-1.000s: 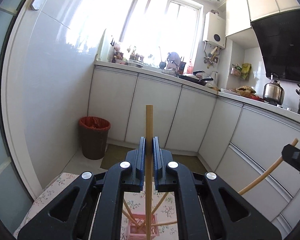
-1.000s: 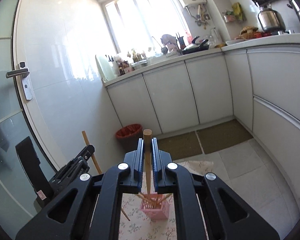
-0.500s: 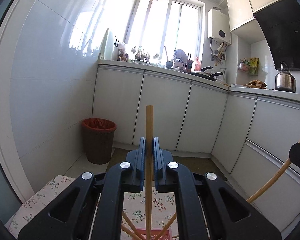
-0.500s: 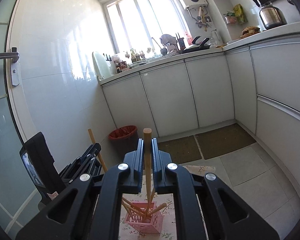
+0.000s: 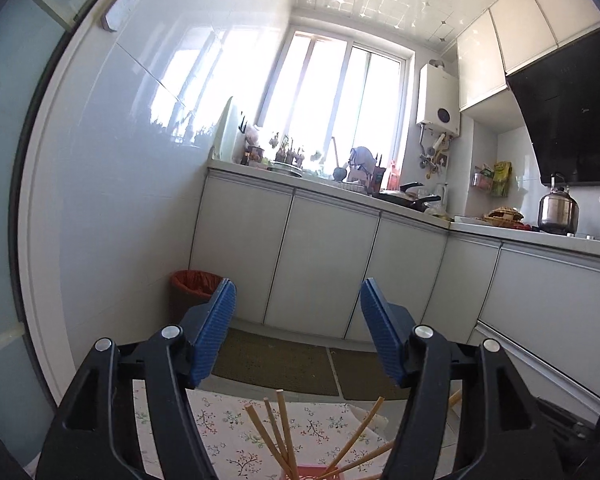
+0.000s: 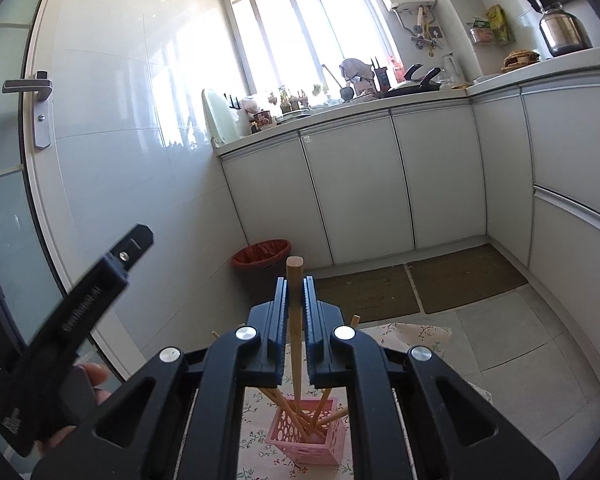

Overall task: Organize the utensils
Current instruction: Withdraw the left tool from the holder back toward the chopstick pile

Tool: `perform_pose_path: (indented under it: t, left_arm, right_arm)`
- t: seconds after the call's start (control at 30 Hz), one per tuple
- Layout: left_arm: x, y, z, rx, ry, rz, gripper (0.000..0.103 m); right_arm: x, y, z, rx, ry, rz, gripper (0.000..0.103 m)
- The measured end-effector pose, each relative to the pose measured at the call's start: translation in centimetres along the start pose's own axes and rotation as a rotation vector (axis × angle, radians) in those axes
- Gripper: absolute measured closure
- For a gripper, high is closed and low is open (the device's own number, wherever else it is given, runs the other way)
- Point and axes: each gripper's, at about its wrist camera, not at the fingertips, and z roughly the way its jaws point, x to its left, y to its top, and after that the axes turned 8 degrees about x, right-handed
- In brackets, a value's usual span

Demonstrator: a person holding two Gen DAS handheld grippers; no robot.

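Observation:
A pink perforated basket (image 6: 309, 438) stands on a floral cloth (image 6: 256, 436) and holds several wooden chopsticks (image 6: 282, 404). My right gripper (image 6: 295, 286) is shut on one upright wooden chopstick (image 6: 295, 312), whose lower end reaches into the basket. My left gripper (image 5: 296, 292) is open and empty above the basket; the chopstick tops (image 5: 278, 428) show below its fingers, and the basket's rim (image 5: 310, 469) at the bottom edge. The left gripper also shows at the left of the right wrist view (image 6: 138, 242), held by a hand.
White kitchen cabinets (image 6: 348, 188) run along the back and right, with a cluttered counter under the window. A red-lined bin (image 6: 262, 252) stands in the corner. Brown mats (image 6: 464, 280) lie on the tiled floor. A glass door with a handle (image 6: 36, 88) is at the left.
My left gripper has opened and let go of its chopstick, which now stands in the basket. The left gripper has tilted upward. My right gripper has lowered its chopstick towards the basket.

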Motion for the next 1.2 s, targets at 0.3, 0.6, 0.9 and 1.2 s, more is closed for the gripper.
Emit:
perform_pose_path:
  t: [0.3, 0.6, 0.9, 1.2]
  left_arm:
    - [2.5, -0.3, -1.2, 0.128, 0.136, 0.010, 0.031]
    - [-0.1, -0.2, -7.4, 0.152, 0.132, 0.039, 0.012]
    - [-2.4, -1.1, -12.1, 0.209, 0.149, 0.123, 0.007]
    - [-3.3, -3.3, -14.6, 0.288, 0.151, 0.178, 0.007]
  right_arm:
    - [0.7, -0.6, 0.3, 0.043, -0.070, -0.015, 0.078]
    - [1.9, -0.1, -9.2, -0.030, -0.232, -0.065, 0.040]
    - [1.2, -2.1, -15.0, -0.002, -0.357, 0.022, 0.015]
    - [1.4, -5.0, -16.9, 0.085, -0.468, 0.032, 0.007]
